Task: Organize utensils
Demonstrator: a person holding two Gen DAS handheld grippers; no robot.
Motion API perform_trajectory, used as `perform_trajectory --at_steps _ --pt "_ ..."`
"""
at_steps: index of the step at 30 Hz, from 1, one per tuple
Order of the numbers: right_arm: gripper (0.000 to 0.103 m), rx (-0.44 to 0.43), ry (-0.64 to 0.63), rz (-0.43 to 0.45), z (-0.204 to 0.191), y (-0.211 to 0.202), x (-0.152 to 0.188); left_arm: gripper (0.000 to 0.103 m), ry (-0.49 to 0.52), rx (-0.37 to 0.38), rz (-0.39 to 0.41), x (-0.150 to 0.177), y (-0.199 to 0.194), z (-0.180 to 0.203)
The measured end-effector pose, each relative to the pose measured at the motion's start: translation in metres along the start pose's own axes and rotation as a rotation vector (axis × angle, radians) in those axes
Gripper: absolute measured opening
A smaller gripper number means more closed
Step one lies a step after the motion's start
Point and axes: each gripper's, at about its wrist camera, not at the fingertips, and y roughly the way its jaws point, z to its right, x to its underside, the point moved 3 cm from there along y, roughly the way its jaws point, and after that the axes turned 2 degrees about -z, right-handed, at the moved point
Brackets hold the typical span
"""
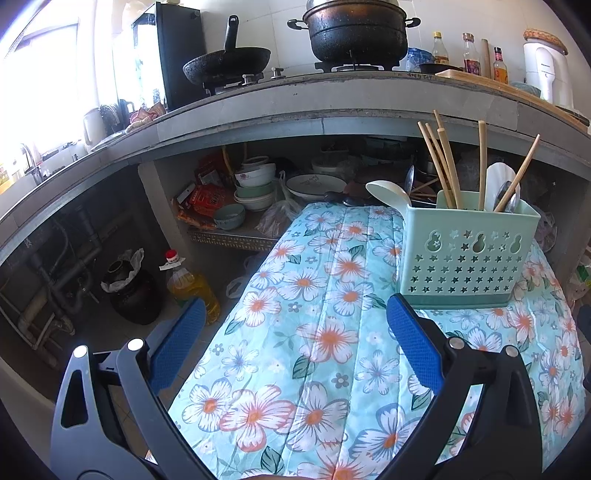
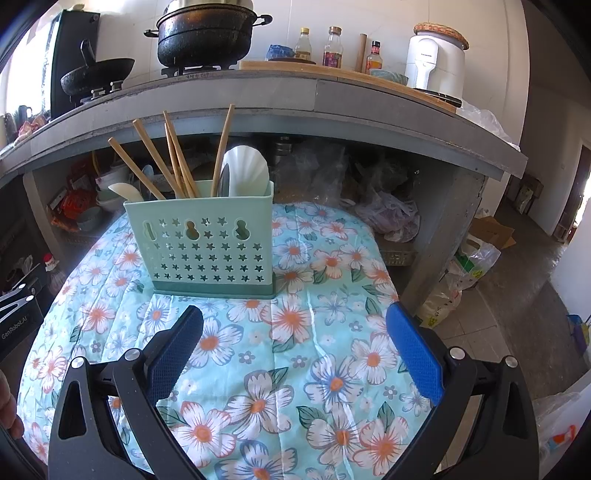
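A mint green utensil holder (image 1: 467, 254) with star cut-outs stands on the floral cloth (image 1: 317, 332); it also shows in the right wrist view (image 2: 207, 245). It holds several wooden chopsticks (image 1: 445, 166) (image 2: 173, 158), a white spoon (image 1: 498, 184) (image 2: 245, 171) and a metal spoon (image 1: 506, 195). A white ladle (image 1: 388, 192) (image 2: 125, 192) leans at its left side. My left gripper (image 1: 295, 314) is open and empty, in front and left of the holder. My right gripper (image 2: 295, 321) is open and empty, just in front and right of the holder.
A grey counter (image 1: 332, 99) runs behind, with a black pot (image 1: 354, 33), a wok (image 1: 225, 64) and bottles. Bowls and plates (image 1: 258, 184) sit on the shelf below. An oil bottle (image 1: 188, 284) and a dark jar (image 1: 133, 291) stand on the floor at left. Plastic bags (image 2: 469, 266) lie at right.
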Motion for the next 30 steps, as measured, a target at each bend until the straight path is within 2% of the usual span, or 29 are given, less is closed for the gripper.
perform_trajectory --at_steps 30 --pt "0.097 -0.001 -0.005 0.004 -0.0012 -0.003 -0.0013 0.095 0.005 0.002 0.005 0.0 -0.0016 -0.0006"
